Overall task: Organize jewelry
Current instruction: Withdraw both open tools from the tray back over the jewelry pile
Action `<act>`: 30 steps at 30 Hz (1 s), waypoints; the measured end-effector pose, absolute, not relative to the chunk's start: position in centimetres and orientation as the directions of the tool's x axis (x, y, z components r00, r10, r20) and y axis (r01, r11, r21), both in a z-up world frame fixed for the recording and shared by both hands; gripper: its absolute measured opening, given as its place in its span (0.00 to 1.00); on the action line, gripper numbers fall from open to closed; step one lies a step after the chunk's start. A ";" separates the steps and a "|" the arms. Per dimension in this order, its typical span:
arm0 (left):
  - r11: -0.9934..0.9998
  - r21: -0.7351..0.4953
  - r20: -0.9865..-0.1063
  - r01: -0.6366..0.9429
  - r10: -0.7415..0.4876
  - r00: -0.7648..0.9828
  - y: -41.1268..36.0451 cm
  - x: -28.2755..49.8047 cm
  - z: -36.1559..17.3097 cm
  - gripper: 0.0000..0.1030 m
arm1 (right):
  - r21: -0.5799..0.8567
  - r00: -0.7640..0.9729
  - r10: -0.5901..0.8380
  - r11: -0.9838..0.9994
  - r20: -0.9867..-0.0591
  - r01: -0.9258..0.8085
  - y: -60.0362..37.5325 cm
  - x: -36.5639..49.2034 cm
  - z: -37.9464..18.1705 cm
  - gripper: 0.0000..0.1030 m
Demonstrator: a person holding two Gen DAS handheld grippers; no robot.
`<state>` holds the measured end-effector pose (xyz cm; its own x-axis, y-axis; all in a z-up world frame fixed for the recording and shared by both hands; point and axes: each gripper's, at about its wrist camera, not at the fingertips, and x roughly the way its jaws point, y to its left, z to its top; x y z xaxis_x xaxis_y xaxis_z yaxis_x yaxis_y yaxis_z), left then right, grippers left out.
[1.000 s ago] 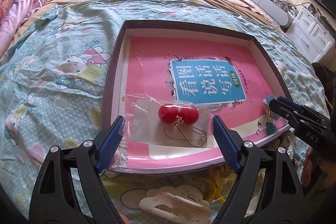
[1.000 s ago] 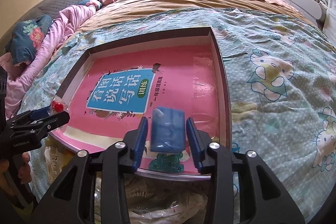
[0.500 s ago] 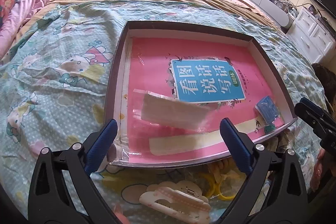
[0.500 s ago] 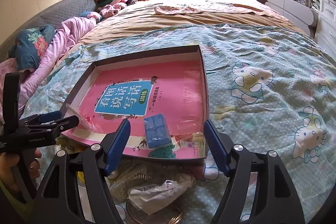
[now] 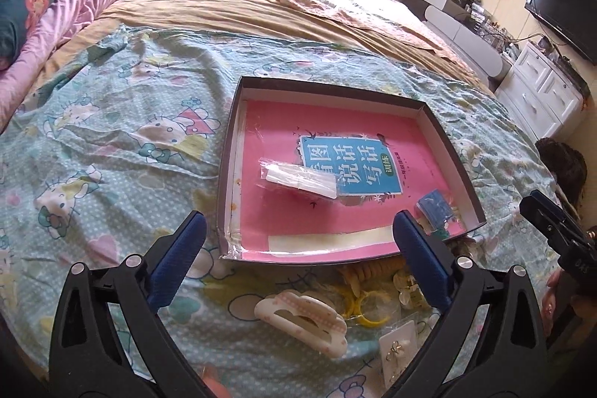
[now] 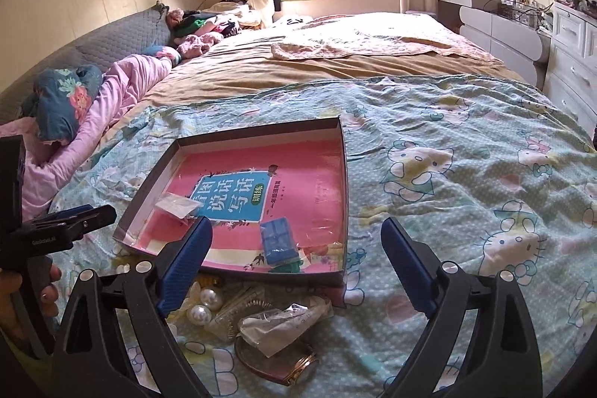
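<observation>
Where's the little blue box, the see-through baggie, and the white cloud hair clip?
Small blue box (image 6: pixel 279 240), right wrist view, on its lid.
Clear plastic baggie (image 5: pixel 298 178), left wrist view, on its white card.
White cloud-shaped hair clip (image 5: pixel 300 325), left wrist view, on its top.

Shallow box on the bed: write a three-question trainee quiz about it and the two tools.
1. True or false: the blue packet lies inside the shallow box.
2. Which item rests partly over the blue title panel of the pink book? A) the clear plastic packet B) the cloud-shaped hair clip C) the yellow ring
3. Fill in: the jaws of both the left tool and the right tool stand ____, nothing between them.

Key: 1 true; 2 A; 3 open (both have just been opening).
</observation>
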<state>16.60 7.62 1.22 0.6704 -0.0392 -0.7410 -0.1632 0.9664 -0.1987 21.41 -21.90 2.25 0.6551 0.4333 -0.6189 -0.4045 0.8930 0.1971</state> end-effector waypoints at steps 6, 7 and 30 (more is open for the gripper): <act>0.962 -0.207 -0.718 -0.176 -0.027 0.696 7.8 14.6 2.6 0.91 | 0.192 0.664 0.440 0.889 -0.604 -0.415 -22.4 19.8 3.2 0.88; 0.962 -0.208 -0.716 -0.179 -0.025 0.698 7.9 14.3 2.8 0.91 | 0.192 0.664 0.442 0.889 -0.603 -0.417 -22.5 19.6 3.3 0.88; 0.966 -0.179 -0.722 -0.185 -0.002 0.692 7.7 9.3 2.5 0.91 | 0.169 0.620 0.455 0.870 -0.640 -0.464 -22.7 15.0 2.6 0.89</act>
